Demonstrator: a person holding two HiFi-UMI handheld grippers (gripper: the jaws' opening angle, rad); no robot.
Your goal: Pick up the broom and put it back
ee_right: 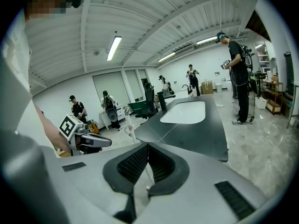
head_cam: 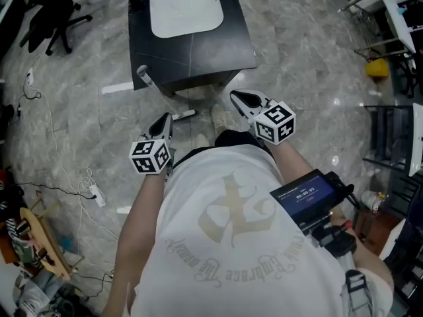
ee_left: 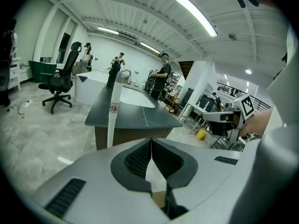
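The broom shows only as a white handle (head_cam: 151,81) that leans against the near left corner of the dark table (head_cam: 198,45); its head is hidden. In the left gripper view the broom handle (ee_left: 113,108) stands upright ahead and a little left of my left gripper (ee_left: 152,146), which is shut and empty. My left gripper (head_cam: 163,125) hangs short of the handle. My right gripper (head_cam: 243,100) is at the table's near right corner, jaws together with nothing between them. From my right gripper (ee_right: 147,147) the broom handle (ee_right: 131,135) is just beyond the tips, to the left.
A white basin (head_cam: 185,5) is set into the table top. An office chair (head_cam: 56,18) stands at the far left. Cables and a power strip (head_cam: 92,191) lie on the floor at left. Racks (head_cam: 396,131) stand at right. Several people (ee_right: 240,80) stand around the room.
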